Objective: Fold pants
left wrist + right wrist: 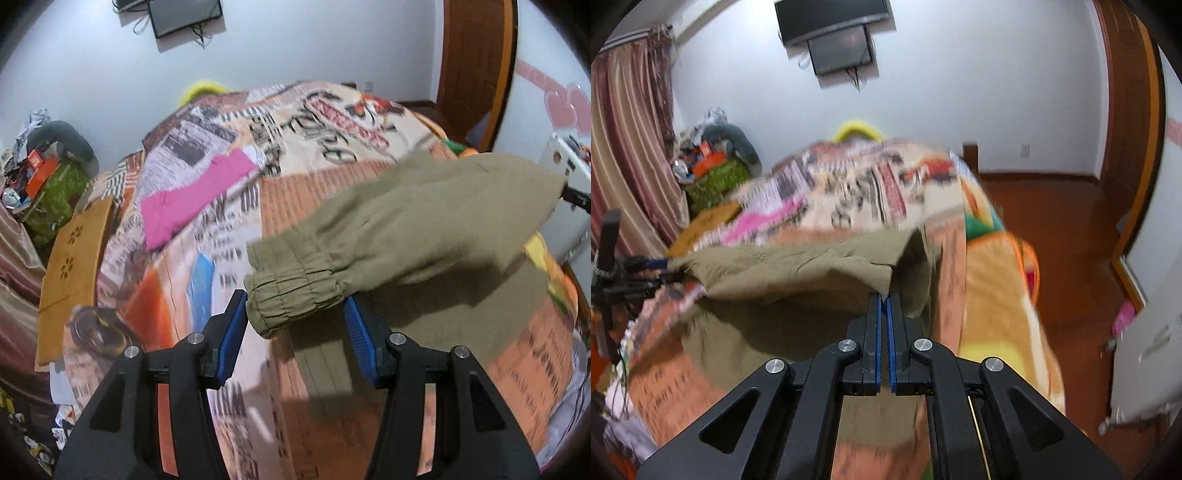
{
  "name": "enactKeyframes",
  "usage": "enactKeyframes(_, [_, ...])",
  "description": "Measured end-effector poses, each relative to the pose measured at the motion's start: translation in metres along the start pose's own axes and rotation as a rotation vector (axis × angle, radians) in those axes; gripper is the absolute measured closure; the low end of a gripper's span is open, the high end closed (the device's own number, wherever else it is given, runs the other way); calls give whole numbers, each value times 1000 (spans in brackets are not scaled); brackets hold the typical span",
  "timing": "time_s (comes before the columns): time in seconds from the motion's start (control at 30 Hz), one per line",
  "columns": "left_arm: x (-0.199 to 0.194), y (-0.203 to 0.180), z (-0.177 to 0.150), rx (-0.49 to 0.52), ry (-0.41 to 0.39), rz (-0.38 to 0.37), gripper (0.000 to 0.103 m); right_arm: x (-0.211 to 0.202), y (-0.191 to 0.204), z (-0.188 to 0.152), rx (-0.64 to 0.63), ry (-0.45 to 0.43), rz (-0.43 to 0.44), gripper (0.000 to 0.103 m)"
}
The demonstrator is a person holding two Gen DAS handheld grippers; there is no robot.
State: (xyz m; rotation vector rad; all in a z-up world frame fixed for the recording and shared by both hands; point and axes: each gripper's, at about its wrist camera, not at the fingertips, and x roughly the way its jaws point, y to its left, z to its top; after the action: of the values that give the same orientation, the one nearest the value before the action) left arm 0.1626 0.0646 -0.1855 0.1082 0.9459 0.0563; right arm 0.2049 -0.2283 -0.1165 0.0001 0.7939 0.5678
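The pants (424, 221) are soft, limp cotton-like cloth and, I judge, light enough to lift by two points, though they will sag and swing wherever they are unsupported; the fabric looks matte and not slippery, so a pinch on a thick part should keep its hold. The best places to take hold seem to be the gathered elastic cuff (291, 295), which is bulky and gives the fingers something to bite, and a firm edge or seam at the opposite end.

They are khaki-olive, with a ribbed, elasticated ankle cuff and a few soft creases across the leg; both views are blurred, so finer detail cannot be told.

The pants hang lifted above the bed (332, 184), spread between the two grippers, with their shadow falling on the printed newspaper-pattern blanket (229, 140) beneath; a pink garment (195, 199) lies further up the bed, well apart from them.

The left gripper (295, 325) has its fingers wide, and the cuff sits between the blue pads without clearly being pinched; whether it rests on them or is free I cannot tell. The right gripper (885, 306) has its fingers closed narrow on an edge of the pants, cloth pinched at the tips; from its view the far end of the cloth reaches towards the left gripper.
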Motion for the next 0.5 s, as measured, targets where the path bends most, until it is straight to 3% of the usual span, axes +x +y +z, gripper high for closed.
enactKeyframes(0.2, [11, 0, -40, -108, 85, -65, 50, 12, 2, -48, -16, 92, -97, 101])
enactKeyframes(0.37, [-5, 4, -50, -152, 64, -53, 50, 10, -7, -60, 61, 123, -130, 99])
enactKeyframes(0.47, [-20, 4, -41, -132, 29, -36, 50, 1, -4, -61, 57, 109, -122, 92])
enactKeyframes(0.5, [-24, 3, -38, -124, 18, -33, 50, -1, -2, -57, 53, 97, -114, 84])
